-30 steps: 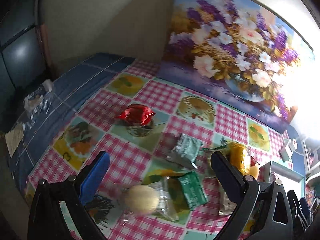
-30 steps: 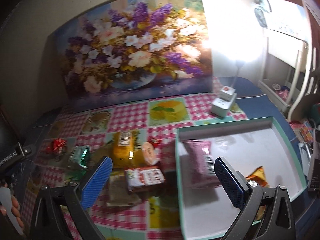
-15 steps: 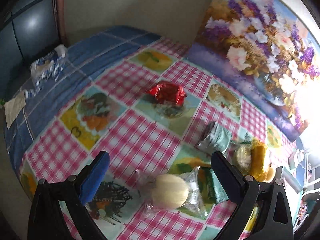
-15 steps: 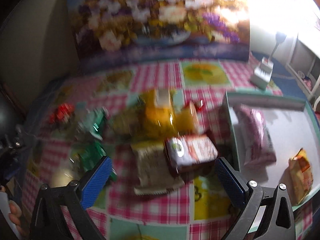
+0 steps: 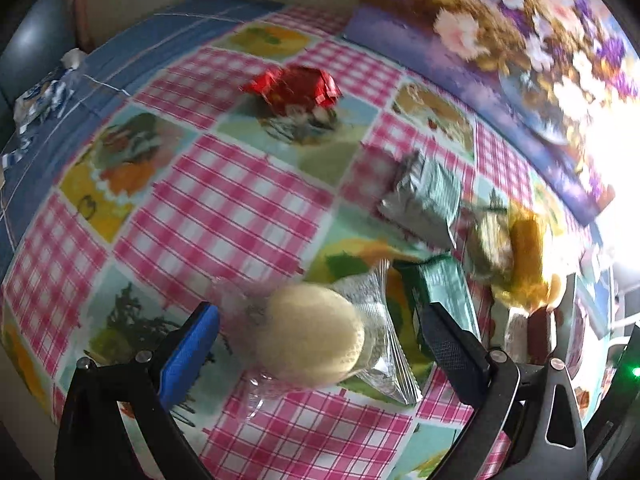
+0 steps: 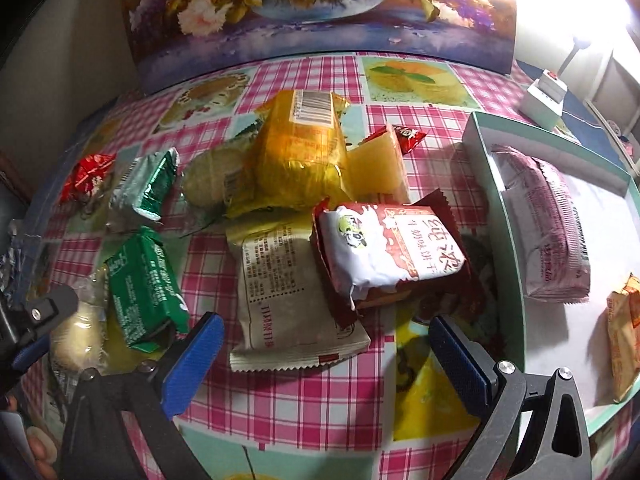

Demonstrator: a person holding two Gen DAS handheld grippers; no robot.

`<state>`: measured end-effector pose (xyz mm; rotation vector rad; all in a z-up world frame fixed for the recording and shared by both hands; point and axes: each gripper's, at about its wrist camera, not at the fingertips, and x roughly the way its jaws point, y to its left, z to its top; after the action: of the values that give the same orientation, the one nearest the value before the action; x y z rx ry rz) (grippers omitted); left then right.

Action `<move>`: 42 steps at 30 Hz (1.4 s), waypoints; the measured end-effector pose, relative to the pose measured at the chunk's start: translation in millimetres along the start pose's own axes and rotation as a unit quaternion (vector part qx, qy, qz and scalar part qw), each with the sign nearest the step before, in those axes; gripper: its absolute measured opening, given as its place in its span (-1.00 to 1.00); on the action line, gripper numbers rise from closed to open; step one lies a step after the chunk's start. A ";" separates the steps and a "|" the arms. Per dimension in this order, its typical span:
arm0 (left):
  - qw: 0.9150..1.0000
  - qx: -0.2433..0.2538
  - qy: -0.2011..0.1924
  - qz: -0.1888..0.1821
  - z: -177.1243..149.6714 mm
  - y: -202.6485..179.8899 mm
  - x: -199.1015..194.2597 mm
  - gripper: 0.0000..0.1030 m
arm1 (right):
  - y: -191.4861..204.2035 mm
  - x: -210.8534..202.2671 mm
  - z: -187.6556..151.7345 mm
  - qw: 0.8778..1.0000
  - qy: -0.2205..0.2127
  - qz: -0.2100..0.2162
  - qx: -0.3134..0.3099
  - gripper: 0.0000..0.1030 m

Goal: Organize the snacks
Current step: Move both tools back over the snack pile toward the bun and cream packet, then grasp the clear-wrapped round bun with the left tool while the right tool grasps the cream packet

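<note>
My left gripper (image 5: 320,332) is open, its jaws on either side of a pale round cake in clear wrap (image 5: 312,336), close above it. Behind lie green packets (image 5: 432,196), a red candy (image 5: 296,88) and a yellow pack (image 5: 524,256). My right gripper (image 6: 324,344) is open above a beige packet (image 6: 284,292) and a red-and-white biscuit pack (image 6: 388,256). A yellow pack (image 6: 304,152), green packets (image 6: 148,280) and the round cake (image 6: 76,336) lie to the left. The white tray (image 6: 504,208) on the right holds a pink pack (image 6: 548,228) and an orange pack (image 6: 624,340).
A flower painting (image 6: 320,12) leans against the wall behind the checked tablecloth (image 6: 304,404). A white power adapter (image 6: 544,100) sits behind the tray. My left gripper shows at the right wrist view's left edge (image 6: 36,320). Foil wrappers (image 5: 40,96) lie on the blue cloth at far left.
Both grippers have moved down and closer to the snacks. The left now straddles the round cake; the right has swung left from the tray to over the beige and red-white packs.
</note>
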<state>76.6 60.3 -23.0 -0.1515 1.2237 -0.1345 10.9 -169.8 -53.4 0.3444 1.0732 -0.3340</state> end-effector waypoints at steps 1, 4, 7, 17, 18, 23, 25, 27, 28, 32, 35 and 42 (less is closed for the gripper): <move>1.000 0.005 0.002 0.004 -0.7 -1.9 1.9 0.96 | 4.2 1.7 0.4 1.000 -0.001 -0.002 -0.003 1.00; 1.000 0.012 0.006 0.015 -0.5 -4.2 5.7 0.96 | 7.0 1.1 2.9 1.000 -0.007 -0.006 -0.014 1.00; 0.999 0.020 0.021 0.022 -1.7 -6.1 12.2 0.96 | 8.0 3.0 3.8 1.000 -0.007 -0.010 -0.019 0.99; 0.998 0.049 0.024 0.034 -5.0 -15.1 14.2 0.64 | 8.9 1.7 0.5 0.999 -0.022 -0.007 -0.035 0.19; 0.997 0.057 0.022 0.042 -4.5 -18.3 13.8 0.57 | 9.8 0.4 0.2 0.999 -0.024 -0.006 -0.038 0.17; 0.997 0.070 0.015 0.033 -1.9 -25.0 12.4 0.40 | 8.6 -0.7 0.2 0.999 -0.019 -0.001 -0.033 0.14; 0.997 0.070 0.008 0.030 -0.4 -24.8 9.0 0.39 | 7.5 -1.0 0.7 0.999 -0.018 0.002 -0.031 0.14; 0.997 0.072 0.001 0.033 1.0 -25.4 6.0 0.39 | 6.0 -1.5 0.7 0.999 -0.016 0.009 -0.027 0.14; 0.997 0.072 -0.003 0.033 1.9 -24.4 4.2 0.39 | 5.5 -2.1 0.7 1.000 -0.014 0.015 -0.022 0.14; 0.997 0.060 -0.018 0.035 5.1 -18.1 -5.7 0.39 | 4.4 -6.5 0.1 0.999 -0.014 0.031 -0.011 0.13; 0.997 0.059 -0.028 0.039 7.9 -17.4 -11.6 0.39 | 6.3 -10.4 -0.8 0.999 -0.015 0.038 -0.010 0.13; 0.996 0.057 -0.049 0.037 9.1 -13.9 -27.8 0.39 | 10.2 -32.6 0.9 0.997 -0.037 0.063 -0.005 0.13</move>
<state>75.6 52.1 8.3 -0.0126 1.1188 -0.1306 1.7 -157.8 -22.7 0.3858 0.9763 -0.2257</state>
